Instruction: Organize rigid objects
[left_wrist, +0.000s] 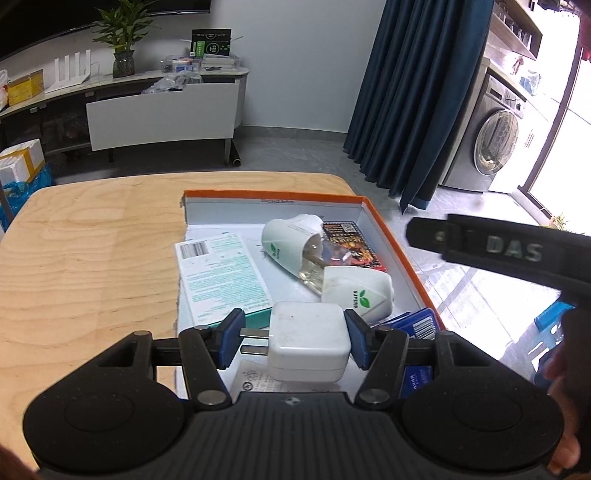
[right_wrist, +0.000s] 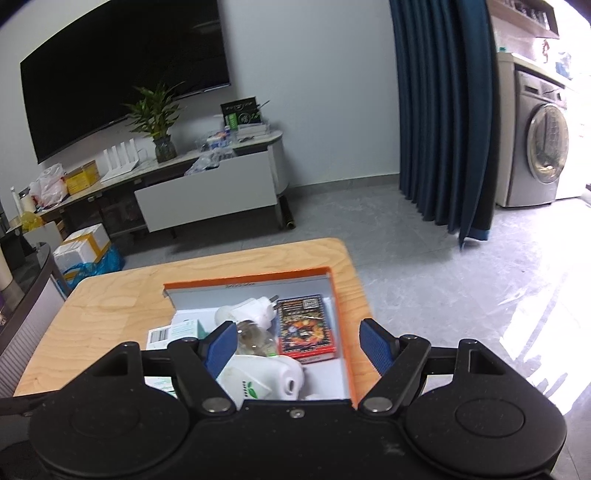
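Note:
My left gripper (left_wrist: 293, 341) is shut on a white plug adapter (left_wrist: 308, 341), held sideways with its prongs to the left, just above the near end of the orange-rimmed box (left_wrist: 397, 243). In the box lie two white mosquito-repellent plug-ins (left_wrist: 291, 242) (left_wrist: 360, 295), a red card pack (left_wrist: 349, 245), a teal-and-white carton (left_wrist: 221, 275) and a blue pack (left_wrist: 421, 323). My right gripper (right_wrist: 299, 343) is open and empty, above the box's near end (right_wrist: 341, 325), over a white plug-in (right_wrist: 266, 376) and the red pack (right_wrist: 304, 326).
The box sits on the right part of a light wooden table (left_wrist: 92, 258), close to its right edge. The right gripper's body (left_wrist: 498, 254) shows at the right of the left wrist view. Beyond are a TV cabinet (right_wrist: 207, 192), blue curtain and washing machine (right_wrist: 539, 147).

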